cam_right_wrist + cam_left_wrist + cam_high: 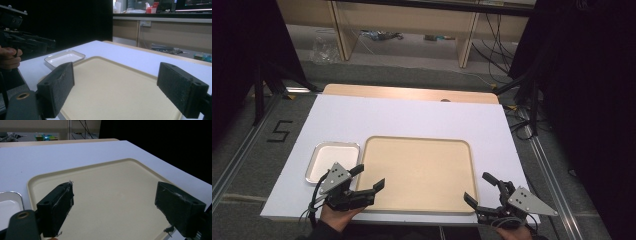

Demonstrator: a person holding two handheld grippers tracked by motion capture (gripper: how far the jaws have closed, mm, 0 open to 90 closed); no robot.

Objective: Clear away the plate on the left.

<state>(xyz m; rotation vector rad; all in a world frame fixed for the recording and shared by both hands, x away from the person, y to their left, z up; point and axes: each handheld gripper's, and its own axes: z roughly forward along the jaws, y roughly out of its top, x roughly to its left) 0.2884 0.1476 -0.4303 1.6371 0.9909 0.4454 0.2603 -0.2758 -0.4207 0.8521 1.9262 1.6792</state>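
- The left gripper (371, 176) hovers over the near-left corner of a large beige plastic tray (422, 150), jaws spread wide and holding nothing.
- The right gripper (479, 187) waits at the tray's near-right corner — likewise released and empty.
- The tray lies flat at the middle of a white table (402, 115); a small white rectangular dish (333, 161) sits just beside its left rim.
- Judged a starting stance: the next move likely calls for each gripper to close on a rim — evenly.

The small dish (332, 161) lies just left of, perhaps touching, the tray (418, 172).
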